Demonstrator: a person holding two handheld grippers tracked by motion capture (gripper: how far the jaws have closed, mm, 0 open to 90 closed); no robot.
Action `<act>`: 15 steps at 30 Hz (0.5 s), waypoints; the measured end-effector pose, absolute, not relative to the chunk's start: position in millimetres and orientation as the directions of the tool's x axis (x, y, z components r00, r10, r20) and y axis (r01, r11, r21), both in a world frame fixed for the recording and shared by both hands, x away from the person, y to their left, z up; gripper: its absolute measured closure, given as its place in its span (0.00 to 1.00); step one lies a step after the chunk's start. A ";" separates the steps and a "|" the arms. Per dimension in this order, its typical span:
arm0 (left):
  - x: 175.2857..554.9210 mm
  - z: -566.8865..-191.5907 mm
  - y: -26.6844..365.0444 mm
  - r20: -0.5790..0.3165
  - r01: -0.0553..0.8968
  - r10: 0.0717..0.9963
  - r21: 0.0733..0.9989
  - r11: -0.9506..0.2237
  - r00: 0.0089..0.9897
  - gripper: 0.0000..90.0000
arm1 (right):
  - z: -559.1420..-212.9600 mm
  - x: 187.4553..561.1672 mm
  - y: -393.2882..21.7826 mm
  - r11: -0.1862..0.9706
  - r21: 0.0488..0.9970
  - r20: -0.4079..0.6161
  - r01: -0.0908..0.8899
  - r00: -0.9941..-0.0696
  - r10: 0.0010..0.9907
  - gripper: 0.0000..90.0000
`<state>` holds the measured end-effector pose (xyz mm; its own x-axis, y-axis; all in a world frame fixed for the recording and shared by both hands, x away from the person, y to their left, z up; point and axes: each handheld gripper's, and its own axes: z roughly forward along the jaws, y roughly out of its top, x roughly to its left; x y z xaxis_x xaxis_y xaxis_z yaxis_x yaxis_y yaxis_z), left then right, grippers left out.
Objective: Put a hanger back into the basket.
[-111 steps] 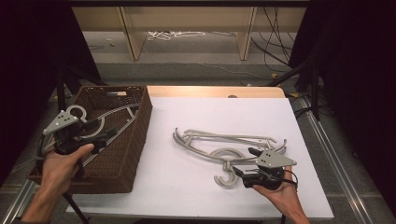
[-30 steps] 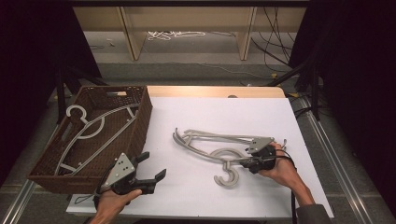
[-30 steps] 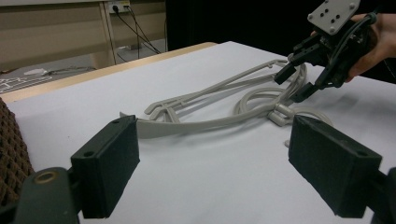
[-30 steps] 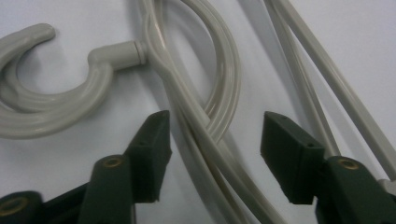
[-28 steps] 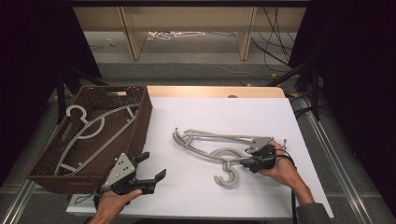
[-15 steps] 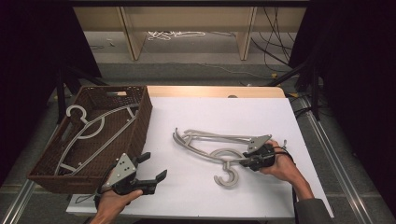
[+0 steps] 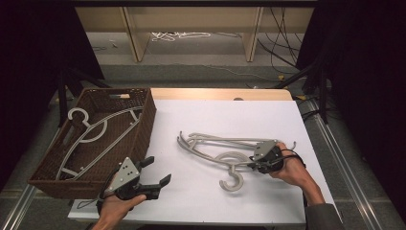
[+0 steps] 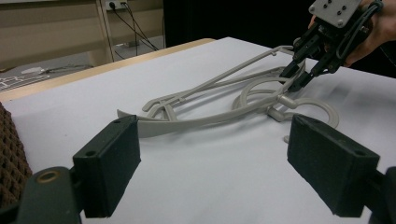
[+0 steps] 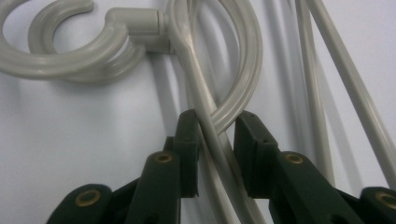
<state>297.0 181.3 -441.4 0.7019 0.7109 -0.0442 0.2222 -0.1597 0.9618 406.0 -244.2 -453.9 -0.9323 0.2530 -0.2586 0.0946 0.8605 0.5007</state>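
Observation:
Two or three grey plastic hangers (image 7: 215, 143) lie overlapped on the white table (image 7: 230, 115). My right gripper (image 7: 249, 165) is at their hook end, its jaws pinched on a hanger arm (image 9: 205, 116) and a hook loop (image 9: 243, 70) just below the neck. Another grey hanger (image 7: 95, 132) lies inside the brown wicker basket (image 7: 143, 124) at the left. Near the table's front edge, beside the basket, my left gripper (image 7: 157, 170) is open with nothing in it. In the left gripper view its wide-apart jaws (image 8: 217, 158) face the hangers (image 8: 210, 119) and the right gripper (image 8: 299, 77).
The basket overhangs the table's left side. Bare white tabletop lies between my left gripper and the hangers. A wooden strip (image 7: 215, 93) runs along the far edge, with shelving and cables (image 7: 177, 36) on the floor beyond.
The left gripper has left the basket, where the hanger now lies, and come out open to the table's front. The right gripper has moved up onto the hangers and closed.

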 end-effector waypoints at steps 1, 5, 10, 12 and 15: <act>296.8 -441.4 181.2 -0.046 0.223 0.711 0.962 -0.158 0.701 0.19 | -453.3 405.6 -244.2 0.862 0.499 -0.258 0.095 -0.933 0.252 0.81; 297.1 -441.2 181.7 -0.041 0.219 0.711 0.962 -0.161 0.702 0.19 | -451.3 404.8 -244.3 0.865 0.496 -0.270 0.081 -0.932 0.242 0.82; 296.8 -441.3 181.6 -0.035 0.218 0.714 0.962 -0.166 0.699 0.19 | -445.9 401.7 -242.4 0.870 0.491 -0.315 0.041 -0.923 0.222 0.84; 296.1 -441.0 180.5 -0.032 0.216 0.716 0.962 -0.168 0.697 0.20 | -443.1 400.7 -242.4 0.869 0.494 -0.329 0.022 -0.921 0.210 0.85; 295.8 -441.0 179.4 0.001 0.196 0.709 0.961 -0.196 0.705 0.20 | -438.7 398.7 -243.2 0.867 0.498 -0.358 -0.012 -0.913 0.193 0.88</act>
